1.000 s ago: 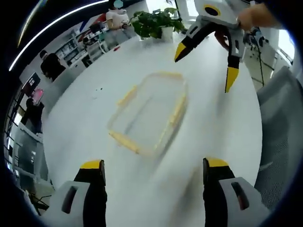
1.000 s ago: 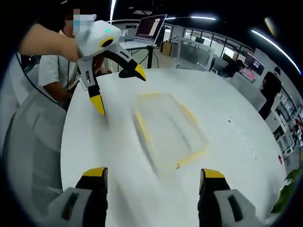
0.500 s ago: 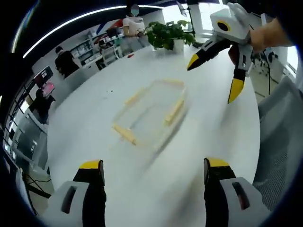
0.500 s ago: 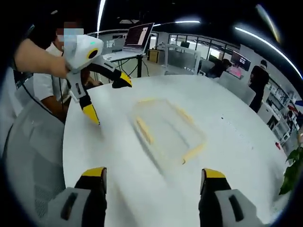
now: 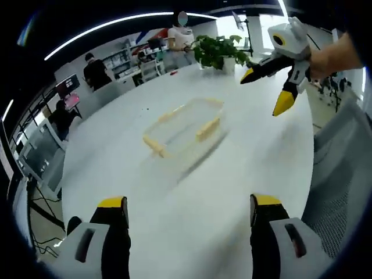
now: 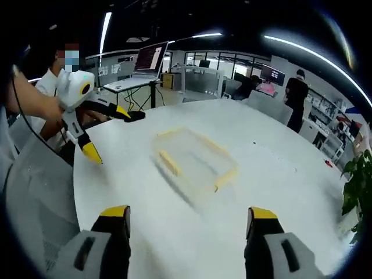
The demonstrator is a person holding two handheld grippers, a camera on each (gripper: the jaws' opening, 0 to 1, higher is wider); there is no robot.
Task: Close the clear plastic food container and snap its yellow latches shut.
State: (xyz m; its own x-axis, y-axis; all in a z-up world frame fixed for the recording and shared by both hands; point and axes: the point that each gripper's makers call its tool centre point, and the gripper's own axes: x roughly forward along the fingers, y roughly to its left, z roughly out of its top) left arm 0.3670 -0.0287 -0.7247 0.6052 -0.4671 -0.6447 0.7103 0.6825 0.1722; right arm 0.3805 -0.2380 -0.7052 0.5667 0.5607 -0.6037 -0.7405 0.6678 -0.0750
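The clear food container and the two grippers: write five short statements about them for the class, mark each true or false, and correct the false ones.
1. The clear food container sits on the white table. True.
2. The left gripper is clamped on a yellow latch. False: its jaws stand open, away from the container.
3. The right gripper is held above the table with its jaws apart. True.
4. A potted plant stands inside the container. False: it stands on the table beyond the container.
5. Both grippers hold something. False: neither holds anything.
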